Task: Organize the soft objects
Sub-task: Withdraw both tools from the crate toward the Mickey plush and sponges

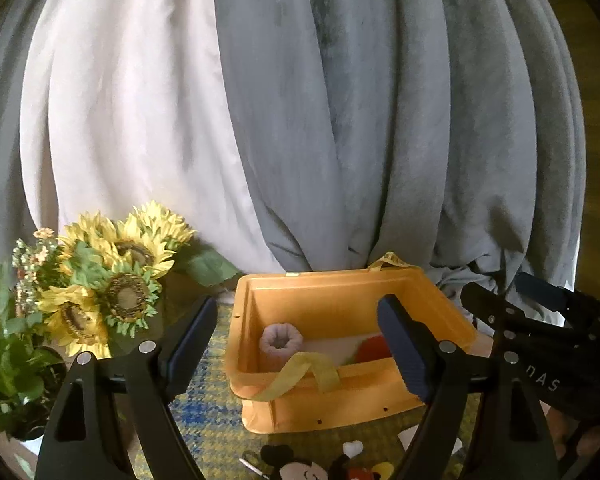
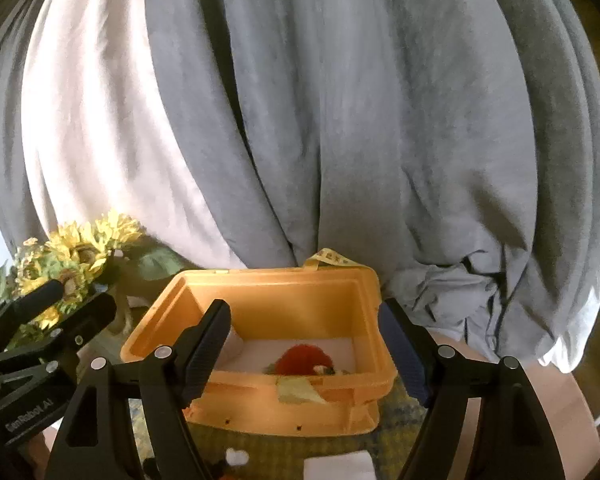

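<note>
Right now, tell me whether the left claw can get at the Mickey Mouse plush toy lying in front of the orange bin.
Probably yes: the left claw is open and empty, and the Mickey Mouse plush toy lies uncovered just below it.

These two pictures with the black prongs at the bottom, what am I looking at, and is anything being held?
Each picture comes from a camera mounted on a hand-held gripper that a person carries, one per hand. The black prongs are its two fingers. The left hand-held gripper and the right hand-held gripper are both open and hold nothing. Both face an orange bin containing a pale ring-shaped soft item and a red soft toy. A Mickey Mouse plush lies in front, sunflowers to the left, curtains behind.
</note>
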The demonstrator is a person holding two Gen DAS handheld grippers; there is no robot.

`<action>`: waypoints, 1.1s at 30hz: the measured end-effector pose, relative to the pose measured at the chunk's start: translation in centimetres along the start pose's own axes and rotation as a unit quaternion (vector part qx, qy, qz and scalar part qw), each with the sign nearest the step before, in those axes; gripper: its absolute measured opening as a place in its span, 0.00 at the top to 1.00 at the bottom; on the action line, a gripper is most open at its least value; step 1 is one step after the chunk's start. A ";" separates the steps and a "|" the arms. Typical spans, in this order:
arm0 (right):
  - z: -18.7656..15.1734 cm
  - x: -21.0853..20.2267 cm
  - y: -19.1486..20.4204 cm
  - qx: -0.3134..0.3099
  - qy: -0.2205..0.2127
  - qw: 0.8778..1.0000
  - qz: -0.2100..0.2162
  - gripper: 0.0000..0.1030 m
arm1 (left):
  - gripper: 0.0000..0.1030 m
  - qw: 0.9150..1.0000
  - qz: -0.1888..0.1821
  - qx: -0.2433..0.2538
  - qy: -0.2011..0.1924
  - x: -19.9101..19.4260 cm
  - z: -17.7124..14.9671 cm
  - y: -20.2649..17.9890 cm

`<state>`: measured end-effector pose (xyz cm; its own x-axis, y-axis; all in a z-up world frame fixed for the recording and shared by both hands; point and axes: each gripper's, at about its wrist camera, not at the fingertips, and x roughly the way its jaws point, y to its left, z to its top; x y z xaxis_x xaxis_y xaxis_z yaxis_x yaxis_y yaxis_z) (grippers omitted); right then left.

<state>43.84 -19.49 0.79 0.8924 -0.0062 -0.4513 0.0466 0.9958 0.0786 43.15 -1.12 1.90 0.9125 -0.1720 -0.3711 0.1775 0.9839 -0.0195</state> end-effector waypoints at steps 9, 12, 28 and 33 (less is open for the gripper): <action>-1.0 -4.1 0.1 -0.002 -0.016 1.000 -0.012 0.25 | 0.20 1.000 0.004 0.004 -0.006 -3.3 -1.3 -0.3; -1.5 -5.2 0.0 0.001 -0.021 1.000 -0.016 0.25 | 0.20 1.000 0.007 0.003 -0.005 -4.5 -2.1 -0.3; -6.1 -9.3 -0.6 0.008 -0.009 0.999 -0.032 0.25 | 0.20 0.999 -0.006 -0.002 0.041 -8.0 -7.3 -0.9; -7.6 -9.8 -0.7 0.010 0.005 0.999 -0.037 0.25 | 0.20 0.998 -0.014 0.000 0.061 -8.4 -8.9 -1.2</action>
<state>31.61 -19.42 -1.58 0.8820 -0.0789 -0.4646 0.1213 0.9907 0.0619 32.01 -0.38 -3.25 0.8558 -0.1930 -0.4799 0.2030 0.9787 -0.0317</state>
